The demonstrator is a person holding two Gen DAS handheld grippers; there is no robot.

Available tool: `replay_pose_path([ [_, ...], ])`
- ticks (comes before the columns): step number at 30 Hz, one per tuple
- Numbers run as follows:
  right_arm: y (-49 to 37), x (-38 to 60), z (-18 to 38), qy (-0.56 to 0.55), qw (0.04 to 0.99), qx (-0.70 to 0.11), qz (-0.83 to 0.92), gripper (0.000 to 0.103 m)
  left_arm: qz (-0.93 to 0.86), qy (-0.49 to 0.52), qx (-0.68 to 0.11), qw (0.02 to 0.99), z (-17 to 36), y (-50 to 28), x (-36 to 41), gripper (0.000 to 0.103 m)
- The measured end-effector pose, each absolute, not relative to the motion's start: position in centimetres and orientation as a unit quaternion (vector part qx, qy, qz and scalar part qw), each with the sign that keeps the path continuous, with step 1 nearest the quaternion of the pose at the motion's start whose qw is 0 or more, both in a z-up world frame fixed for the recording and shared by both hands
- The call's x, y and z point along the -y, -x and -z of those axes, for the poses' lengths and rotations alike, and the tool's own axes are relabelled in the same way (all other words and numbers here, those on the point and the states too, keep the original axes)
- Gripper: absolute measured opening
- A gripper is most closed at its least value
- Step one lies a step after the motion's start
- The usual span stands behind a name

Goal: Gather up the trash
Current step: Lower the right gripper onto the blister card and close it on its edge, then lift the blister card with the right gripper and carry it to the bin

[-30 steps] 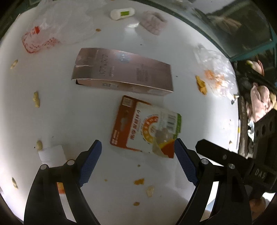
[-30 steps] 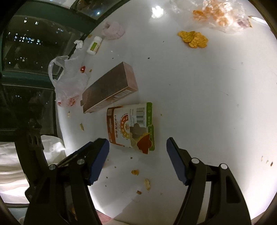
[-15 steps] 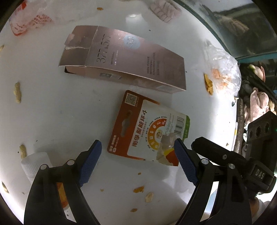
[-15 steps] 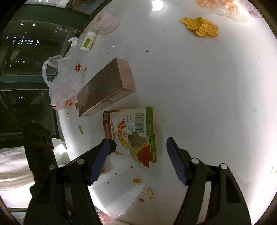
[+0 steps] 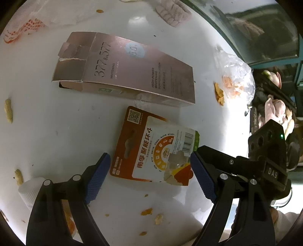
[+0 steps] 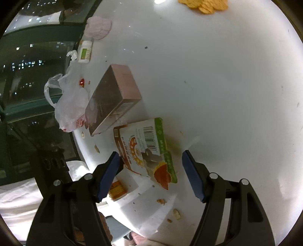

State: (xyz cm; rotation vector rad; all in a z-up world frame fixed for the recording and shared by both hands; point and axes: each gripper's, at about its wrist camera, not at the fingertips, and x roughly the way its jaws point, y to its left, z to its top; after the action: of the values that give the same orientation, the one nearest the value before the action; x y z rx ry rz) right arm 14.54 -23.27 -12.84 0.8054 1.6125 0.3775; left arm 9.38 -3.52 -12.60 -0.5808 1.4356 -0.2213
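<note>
A torn orange-and-white card package (image 5: 151,151) (image 6: 145,143) lies flat on the white table. Behind it lies a long bronze-pink carton (image 5: 123,70) (image 6: 113,98) with one end flap torn open. My left gripper (image 5: 149,164) is open and hovers low over the package, one blue pad on each side, neither touching it. My right gripper (image 6: 151,160) is open too and straddles the package's torn end from the other side without pressing on it. In the left wrist view the right gripper's black body (image 5: 265,160) stands close against the left gripper's right finger.
A white bag with red print (image 5: 28,22) (image 6: 70,102), a pink tissue wad (image 5: 173,13), a small white bottle (image 6: 85,52) and a clear bag of orange snacks (image 5: 234,79) lie around. Peanuts and crumbs are scattered about. A white-capped bottle (image 5: 30,191) lies under my left finger. The table edge (image 6: 79,143) is close.
Both grippers have come down toward the card package, which now looks larger and sits between each pair of fingers. The right gripper has also rolled a little. The jaws stand as before.
</note>
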Motion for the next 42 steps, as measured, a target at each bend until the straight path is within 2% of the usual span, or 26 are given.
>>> replay_pose_path([
  [6, -14.6, 23.3, 13.0, -0.357, 0.6, -0.696, -0.166, 0.066, 0.106, 0.266, -0.648, 0.706, 12.7, -9.6, 3.5, 0.076],
  [7, -14.6, 23.4, 13.1, -0.363, 0.597, -0.696, -0.167, 0.066, 0.113, 0.267, -0.65, 0.703, 12.8, -9.7, 3.6, 0.07],
  [12, -14.6, 23.3, 12.8, -0.348, 0.609, -0.693, -0.167, 0.065, 0.124, 0.23, -0.658, 0.706, 12.6, -9.9, 4.6, 0.067],
  [15, -14.7, 23.7, 12.6, -0.348, 0.616, -0.687, -0.164, 0.047, 0.112, 0.228, -0.657, 0.71, 12.5, -9.9, 4.3, 0.063],
  [18, -14.7, 24.6, 12.6, -0.361, 0.618, -0.68, -0.161, 0.034, 0.107, 0.253, -0.651, 0.707, 12.4, -9.8, 3.4, 0.06],
  [25, -14.8, 24.7, 12.4, -0.362, 0.622, -0.675, -0.164, 0.03, 0.105, 0.257, -0.652, 0.706, 11.9, -9.7, 3.2, 0.06],
  [27, -14.7, 24.8, 12.0, -0.362, 0.627, -0.669, -0.167, 0.021, 0.102, 0.261, -0.652, 0.705, 11.9, -9.6, 3.1, 0.06],
  [31, -14.9, 24.9, 11.3, -0.375, 0.631, -0.653, -0.187, 0.011, 0.105, 0.268, -0.653, 0.7, 11.9, -9.5, 3.1, 0.06],
  [42, -14.5, 25.3, 12.7, -0.449, 0.585, -0.648, -0.191, 0.01, 0.097, 0.282, -0.656, 0.694, 12.1, -9.4, 2.7, 0.06],
])
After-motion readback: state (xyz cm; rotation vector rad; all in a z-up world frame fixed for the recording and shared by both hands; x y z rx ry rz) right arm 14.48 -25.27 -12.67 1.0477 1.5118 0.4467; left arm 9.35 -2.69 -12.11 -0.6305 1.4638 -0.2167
